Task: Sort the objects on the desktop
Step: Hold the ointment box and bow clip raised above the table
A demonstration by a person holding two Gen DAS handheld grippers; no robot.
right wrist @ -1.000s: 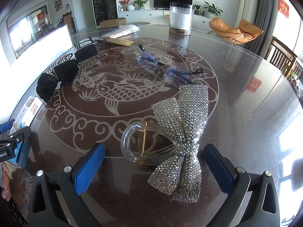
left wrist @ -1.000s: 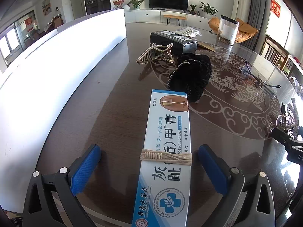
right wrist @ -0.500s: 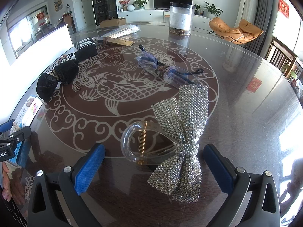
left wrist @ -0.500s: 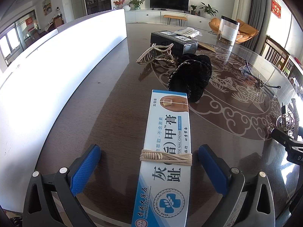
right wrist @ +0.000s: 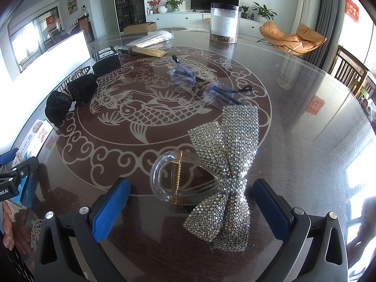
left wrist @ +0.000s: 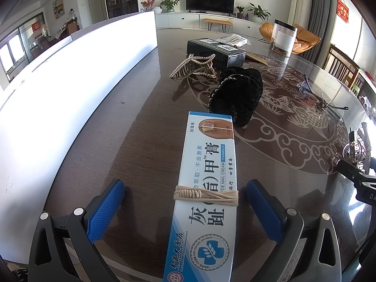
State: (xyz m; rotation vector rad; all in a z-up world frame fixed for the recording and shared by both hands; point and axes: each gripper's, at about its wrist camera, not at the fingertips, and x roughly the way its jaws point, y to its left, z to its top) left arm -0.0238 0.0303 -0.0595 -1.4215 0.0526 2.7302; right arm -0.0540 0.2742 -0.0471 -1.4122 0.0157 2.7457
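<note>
The left hand-held gripper (left wrist: pixel 185 213) hangs low over the counter (left wrist: pixel 131 141) with its jaws spread wide. The box (left wrist: pixel 206 188) lies straight between them. Its long axis runs forward, along the fingers, so each blue pad faces one long side of the box. Neither pad touches it; there is a clear gap on both sides, a bit wider on the left one. A thin cord (left wrist: pixel 206 193) is wound around the box just at the level of the pads. Further ahead, close to the far end of the box, lies a black scrunchie (left wrist: pixel 237 96), and beyond it a gold clip (left wrist: pixel 193 67) and a black carton (left wrist: pixel 215 50).

The right hand-held gripper (right wrist: pixel 191 208) is also spread, with nothing pinched. Between its jaws lies a clear claw clip (right wrist: pixel 171 178) with a rhinestone bow (right wrist: pixel 228 164). The bow is long in the forward direction and leans a little to the right, nearer to the right pad. Ahead of it lie glasses (right wrist: pixel 199 84), and far ahead stands a jar (right wrist: pixel 224 23).

I think each gripper is already lined up with its own thing. For the box, the left one seems to need only to close across the narrow width. The bow is uneven and slanted, so that grasp looks less sure.
</note>
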